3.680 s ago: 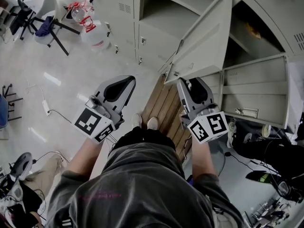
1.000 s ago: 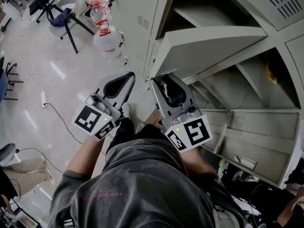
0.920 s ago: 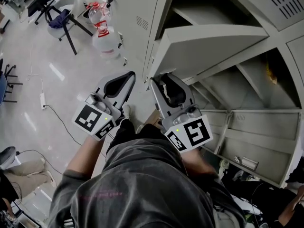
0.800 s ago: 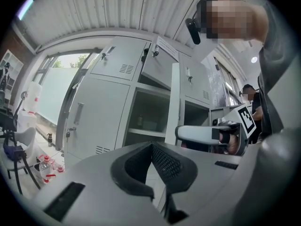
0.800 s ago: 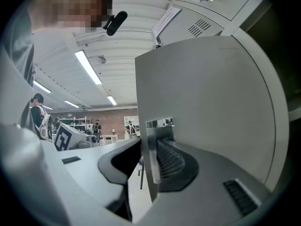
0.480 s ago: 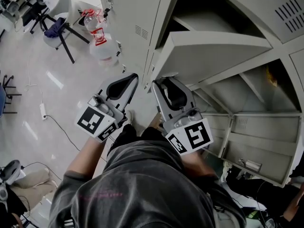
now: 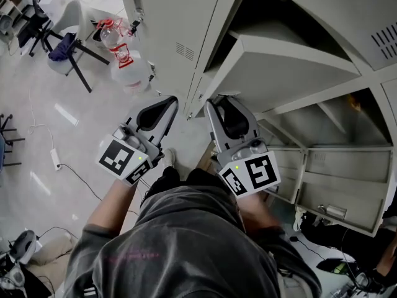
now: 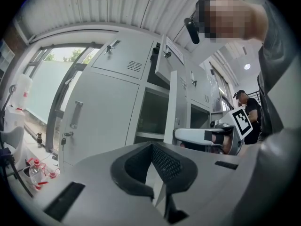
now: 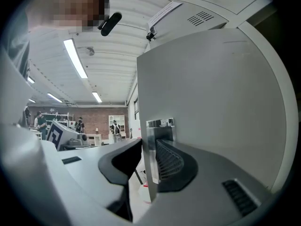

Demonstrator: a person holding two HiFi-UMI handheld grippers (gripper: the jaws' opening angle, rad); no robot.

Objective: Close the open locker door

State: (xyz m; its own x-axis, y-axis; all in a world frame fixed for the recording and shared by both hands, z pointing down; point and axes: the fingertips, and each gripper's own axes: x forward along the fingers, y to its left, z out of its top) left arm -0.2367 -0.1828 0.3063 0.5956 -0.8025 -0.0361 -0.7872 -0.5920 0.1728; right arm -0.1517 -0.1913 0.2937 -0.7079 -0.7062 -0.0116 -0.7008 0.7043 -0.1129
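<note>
In the head view, the door (image 7: 291,73) is seen swung out from the lockers (image 7: 167,17), with its free edge towards the person. The right gripper (image 7: 218,99) is held at the near corner of that edge. The left gripper (image 7: 169,101) is held just to its left, apart from the door, with its tips together. A jug (image 7: 127,70) is seen on the floor (image 7: 74,129) further left, beside the lockers. In the left gripper view, the left gripper is shown clenched with nothing in it; to its right the door is seen edge-on, with the right gripper's tips at it. In the right gripper view, the door's edge and its latch plate (image 9: 160,123) are gripped between the right gripper's jaws, which have just been closing: the right jaw is laid against the door's face and the left jaw's tip is brought up to the plate.
</note>
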